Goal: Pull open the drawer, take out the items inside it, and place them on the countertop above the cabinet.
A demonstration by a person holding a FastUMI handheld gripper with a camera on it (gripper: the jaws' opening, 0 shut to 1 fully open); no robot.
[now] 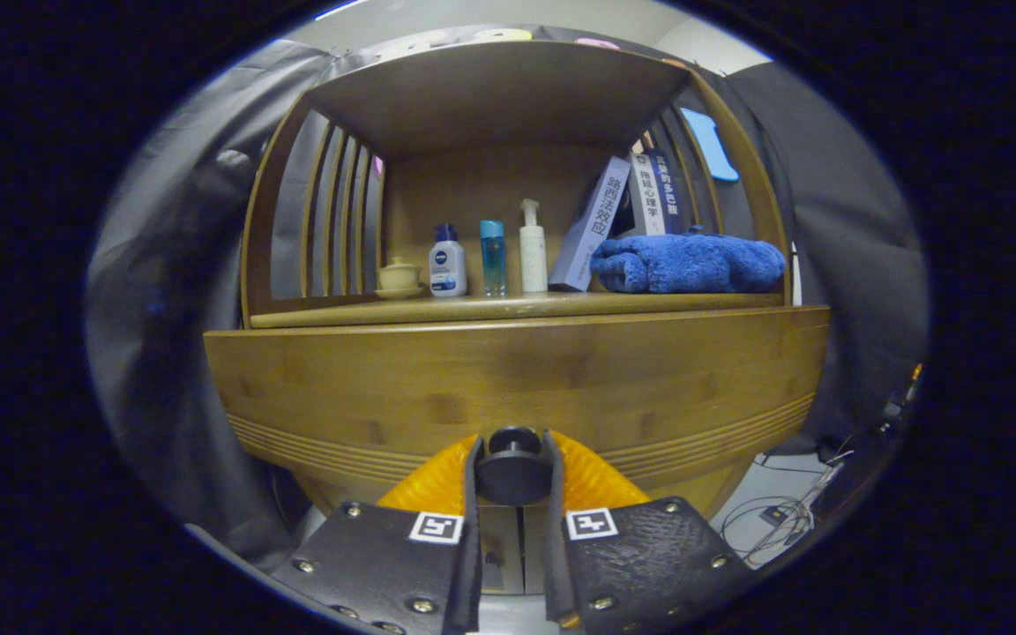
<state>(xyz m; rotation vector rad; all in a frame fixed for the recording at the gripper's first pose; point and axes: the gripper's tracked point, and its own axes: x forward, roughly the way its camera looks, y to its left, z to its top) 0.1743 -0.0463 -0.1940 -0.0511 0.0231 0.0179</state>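
A wooden drawer point(517, 388) with a grooved lower band is seen closed beneath the surface point(517, 308). Its dark round knob point(513, 466), at 6 o'clock on the front, is clamped between the gripper point(512, 472) fingers.

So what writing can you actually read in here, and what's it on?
"路西法效应": spine of the leaning grey book.
"拖延心理学": spine of the upright white book.
Dark book spine: too blurred to read.
White bottle with blue cap: label too small to read.
Tool, shut on the dark round drawer knob: square code markers, no words.
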